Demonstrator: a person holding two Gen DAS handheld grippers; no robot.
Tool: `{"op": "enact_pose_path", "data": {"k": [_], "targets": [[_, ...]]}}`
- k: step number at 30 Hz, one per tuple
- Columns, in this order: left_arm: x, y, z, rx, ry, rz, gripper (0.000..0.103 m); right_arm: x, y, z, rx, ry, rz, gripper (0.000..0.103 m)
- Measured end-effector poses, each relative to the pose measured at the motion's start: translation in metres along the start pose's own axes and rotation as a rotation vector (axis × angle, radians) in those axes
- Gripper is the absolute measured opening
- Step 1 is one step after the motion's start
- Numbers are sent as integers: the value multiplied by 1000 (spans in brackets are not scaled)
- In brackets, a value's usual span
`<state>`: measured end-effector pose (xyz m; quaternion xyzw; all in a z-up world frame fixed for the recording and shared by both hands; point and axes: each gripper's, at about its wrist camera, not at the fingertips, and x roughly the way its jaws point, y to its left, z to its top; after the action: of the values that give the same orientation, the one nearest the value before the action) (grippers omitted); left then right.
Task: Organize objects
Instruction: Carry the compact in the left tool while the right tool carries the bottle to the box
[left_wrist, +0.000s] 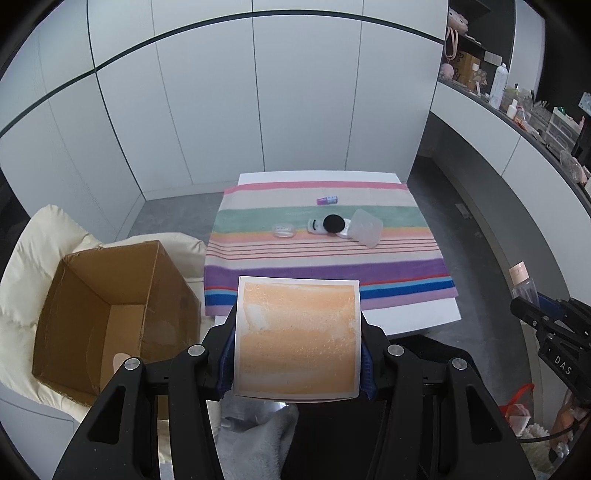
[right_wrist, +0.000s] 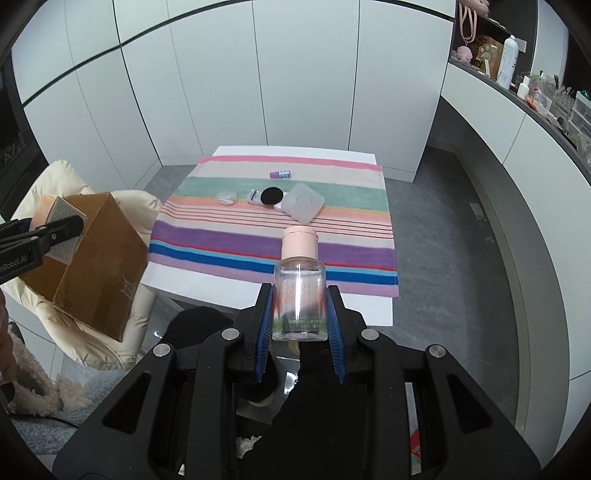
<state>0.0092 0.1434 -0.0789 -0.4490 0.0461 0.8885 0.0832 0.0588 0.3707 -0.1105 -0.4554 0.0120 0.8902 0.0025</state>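
Observation:
My left gripper (left_wrist: 298, 318) is shut on a flat square orange packet (left_wrist: 297, 336), held above the near edge of the striped towel (left_wrist: 388, 266). An open, tilted cardboard box (left_wrist: 110, 295) sits just left of it. My right gripper (right_wrist: 299, 291) is shut on a clear bottle with a pink cap (right_wrist: 299, 295), cap pointing away, over the table's near edge. On the towel lie a small purple tube (left_wrist: 327, 199), a clear little case (left_wrist: 283, 230), a black round puff (left_wrist: 333, 223) on a white item, and a translucent square container (left_wrist: 365, 227).
The box rests on a cream padded chair (left_wrist: 33, 251) left of the white table (left_wrist: 406, 317). A cluttered shelf (left_wrist: 517, 99) runs along the right wall. White cabinet doors stand behind the table. Grey floor (right_wrist: 443, 240) lies to the right.

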Motion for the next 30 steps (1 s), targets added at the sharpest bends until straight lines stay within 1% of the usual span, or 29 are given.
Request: {"op": "enact_pose_path", "data": {"k": [7, 12, 20, 25, 30], "targets": [[10, 24, -8, -40, 36, 13, 52, 13, 17, 5, -27, 23, 12, 29], [5, 45, -18, -75, 42, 38, 52, 19, 42, 9, -67, 29, 69, 29], [-7, 94, -40, -169, 55, 91, 52, 28, 102, 15, -173, 30, 150, 29], [-18, 126, -60, -227, 57, 130, 52, 31, 144, 15, -244, 32, 204, 29], [-30, 156, -78, -283, 57, 170, 52, 33, 179, 11, -305, 40, 241, 29]]}}
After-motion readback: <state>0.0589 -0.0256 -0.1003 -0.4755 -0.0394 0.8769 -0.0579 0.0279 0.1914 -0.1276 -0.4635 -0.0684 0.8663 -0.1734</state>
